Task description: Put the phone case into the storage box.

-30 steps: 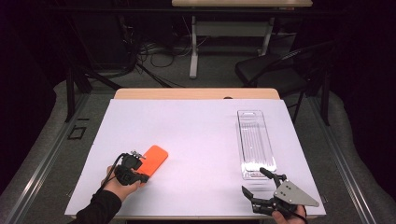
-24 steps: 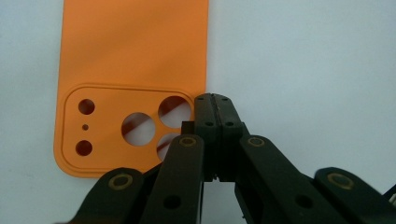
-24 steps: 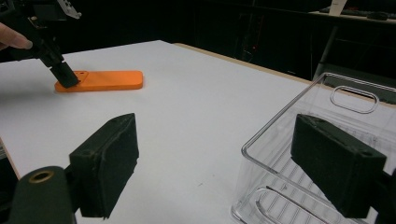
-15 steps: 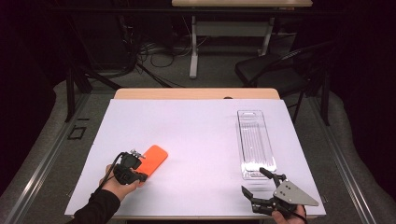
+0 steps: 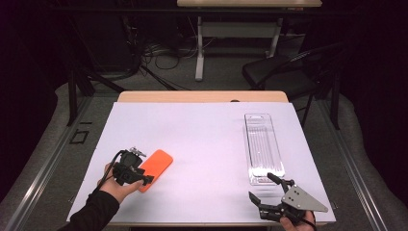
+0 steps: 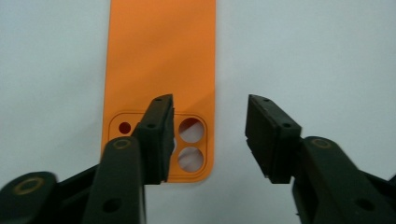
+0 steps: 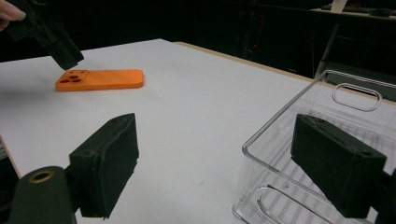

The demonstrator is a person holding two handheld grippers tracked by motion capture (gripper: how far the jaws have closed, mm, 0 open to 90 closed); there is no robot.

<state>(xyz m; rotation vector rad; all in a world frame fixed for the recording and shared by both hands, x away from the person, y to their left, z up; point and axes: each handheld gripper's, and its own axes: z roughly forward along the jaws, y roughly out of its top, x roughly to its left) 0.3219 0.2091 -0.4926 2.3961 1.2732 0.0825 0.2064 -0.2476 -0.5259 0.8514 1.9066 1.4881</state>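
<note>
An orange phone case [image 5: 158, 164] lies flat on the white table, camera cut-outs toward the person. My left gripper [image 5: 143, 167] hovers over that near end, and its jaws have just been opening. In the left gripper view the case [image 6: 161, 60] sits below the left gripper [image 6: 210, 121]: one jaw hangs over the cut-outs, the other over bare table, neither pressing on anything. My right gripper [image 5: 260, 186] stands open at the front right, just before the clear plastic tray [image 5: 262, 144]. In the right gripper view, the right gripper [image 7: 215, 140] has nothing between its pads.
The clear tray [image 7: 327, 107] runs lengthwise along the right side of the table [image 5: 207, 130], its handle slot at the far end. The orange case [image 7: 100, 79] shows far off under the left gripper [image 7: 56, 46]. A dark chair [image 5: 288, 77] and table legs stand beyond the far edge.
The left gripper's jaws have spread apart at the near end of the orange case, which lies where it was. The right gripper has not moved.
</note>
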